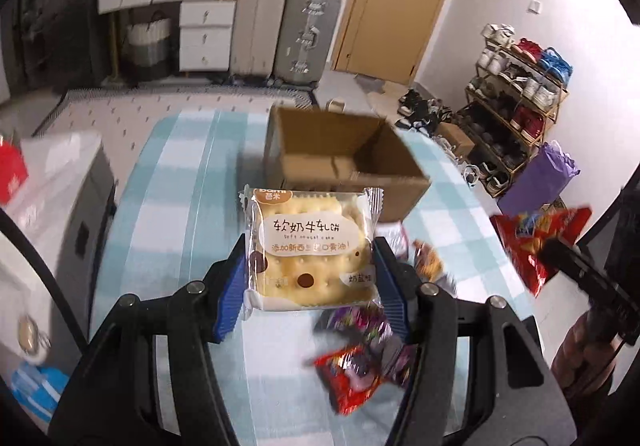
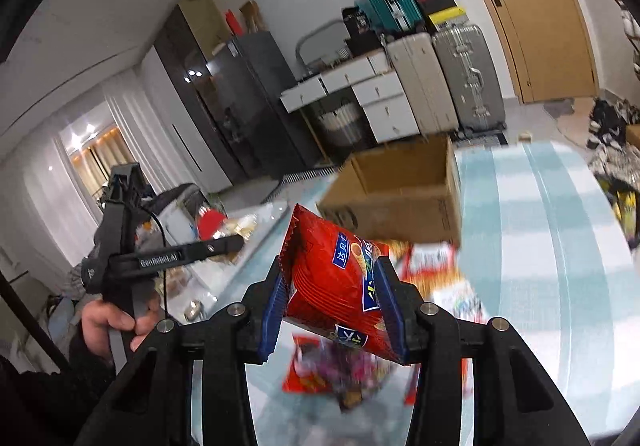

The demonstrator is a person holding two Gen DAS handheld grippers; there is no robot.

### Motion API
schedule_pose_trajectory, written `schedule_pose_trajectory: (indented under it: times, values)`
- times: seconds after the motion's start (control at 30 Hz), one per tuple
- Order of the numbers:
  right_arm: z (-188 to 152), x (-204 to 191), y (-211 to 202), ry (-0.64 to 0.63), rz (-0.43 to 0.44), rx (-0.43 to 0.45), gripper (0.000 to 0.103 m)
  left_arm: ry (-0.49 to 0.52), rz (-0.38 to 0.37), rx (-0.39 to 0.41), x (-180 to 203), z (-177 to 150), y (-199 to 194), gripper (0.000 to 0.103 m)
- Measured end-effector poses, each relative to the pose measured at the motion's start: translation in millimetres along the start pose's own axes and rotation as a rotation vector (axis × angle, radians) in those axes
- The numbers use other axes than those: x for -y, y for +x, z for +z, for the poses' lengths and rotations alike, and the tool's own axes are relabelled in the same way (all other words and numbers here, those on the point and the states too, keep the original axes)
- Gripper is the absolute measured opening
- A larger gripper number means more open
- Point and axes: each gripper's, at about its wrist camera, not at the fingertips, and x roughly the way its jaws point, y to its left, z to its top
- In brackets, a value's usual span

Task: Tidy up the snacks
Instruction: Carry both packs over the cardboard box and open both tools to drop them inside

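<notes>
Pinching a light, brittle biscuit packet (image 1: 314, 250) by its edges, the left tool (image 1: 310, 278) held gently; the right tool (image 2: 334, 294) squeezed a puffy, crushable chip bag (image 2: 336, 282).

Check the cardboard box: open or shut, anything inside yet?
Open. The cardboard box has its top open in both wrist views; the left view shows only bare inner walls and floor. Near corner is hidden, so cannot tell there.
</notes>
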Motion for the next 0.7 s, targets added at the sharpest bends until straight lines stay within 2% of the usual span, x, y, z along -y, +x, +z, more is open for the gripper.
schedule_pose_trajectory:
  times: [0.23,0.33,0.47,0.6,0.67,0.7]
  values:
    - [87,-5,24,-0.059,0.024,0.033,0.044,0.021,-0.039,0.034,22,80,14,0.056]
    - [119,-2,46,-0.066,0.026,0.024,0.044,0.028,-0.067,0.016,35,112,32,0.056]
    - [149,7,90,-0.095,-0.005,-0.003,0.044,0.04,-0.088,-0.027,47,145,77,0.056]
    - [168,38,138,-0.028,-0.021,-0.052,0.043,-0.008,-0.13,-0.09,40,163,134,0.056]
    - [170,56,162,0.001,-0.028,-0.088,0.035,-0.035,-0.14,-0.125,33,165,159,0.056]
    - [169,64,173,0.014,-0.033,-0.108,0.035,-0.039,-0.142,-0.136,30,164,170,0.056]
